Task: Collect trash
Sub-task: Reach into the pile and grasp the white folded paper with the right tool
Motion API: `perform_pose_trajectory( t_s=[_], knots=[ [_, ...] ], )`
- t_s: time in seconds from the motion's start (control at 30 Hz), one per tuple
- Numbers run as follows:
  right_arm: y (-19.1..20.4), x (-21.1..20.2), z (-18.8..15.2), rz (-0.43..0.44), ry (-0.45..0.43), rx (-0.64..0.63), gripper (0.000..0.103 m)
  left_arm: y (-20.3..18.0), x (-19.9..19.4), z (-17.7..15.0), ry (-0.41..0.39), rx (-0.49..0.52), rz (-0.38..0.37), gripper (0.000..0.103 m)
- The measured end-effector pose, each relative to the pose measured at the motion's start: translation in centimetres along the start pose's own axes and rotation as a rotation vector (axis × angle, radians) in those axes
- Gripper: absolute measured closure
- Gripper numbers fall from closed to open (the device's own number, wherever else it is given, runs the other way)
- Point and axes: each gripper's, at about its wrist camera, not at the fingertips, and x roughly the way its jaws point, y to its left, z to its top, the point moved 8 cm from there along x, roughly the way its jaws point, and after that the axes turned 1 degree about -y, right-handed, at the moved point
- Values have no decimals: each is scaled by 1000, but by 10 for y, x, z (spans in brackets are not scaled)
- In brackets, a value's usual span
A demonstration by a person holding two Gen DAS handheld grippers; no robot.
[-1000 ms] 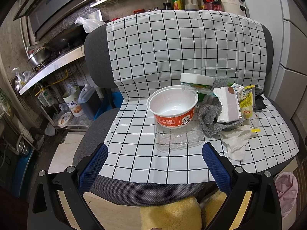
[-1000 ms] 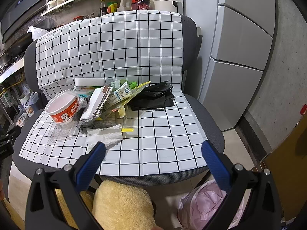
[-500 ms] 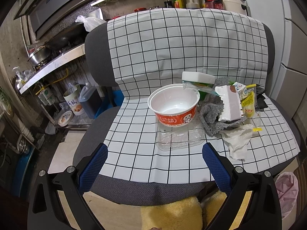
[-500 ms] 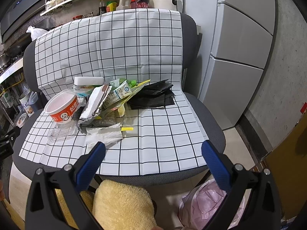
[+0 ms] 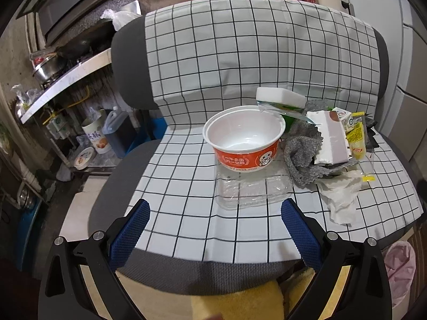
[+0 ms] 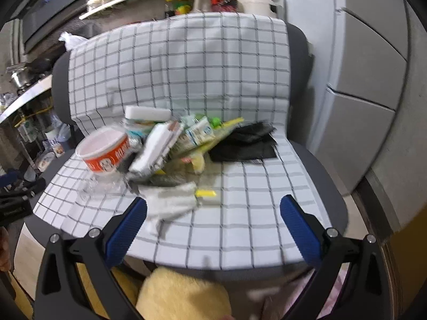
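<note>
Chair (image 5: 128,61) first: a wide grey one draped in a white checked cloth (image 5: 240,53), with the fridge (image 6: 368,85) standing just to its right. Trash is heaped on the seat, toward the back and right of centre. A red-and-white paper bowl (image 5: 244,144) sits upright on a flattened clear plastic tray (image 5: 250,189); beside it lie a grey rag (image 5: 301,154), a white wrapper (image 5: 333,138) and a crumpled tissue (image 5: 341,200). A black bag (image 6: 245,144) lies flat behind the pile, and a small yellow packet (image 6: 205,193) rests on the cloth just beside the tissue.

Both tools hang level in front of the seat edge, pointing in at the heap. The left tongs (image 5: 215,224) are spread wide with nothing between them, straddling the tray from short of it. The right tongs (image 6: 213,217) are equally wide and empty, the tissue near their left finger; that view is blurred.
</note>
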Motion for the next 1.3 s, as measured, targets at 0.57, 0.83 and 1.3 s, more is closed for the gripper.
perform_pose_trajectory(
  t_s=[0.57,0.83,1.3],
  knots=[
    [51,104,23,126,68,-60,15,16,66,-8,73,-20,-10,7],
    [56,149,31,207,152,26,49,19,84,-2,75,-69,-23,7],
    [66,143,55,386,96,128,96,4,74,-4,44,-27,-50,8]
  ],
)
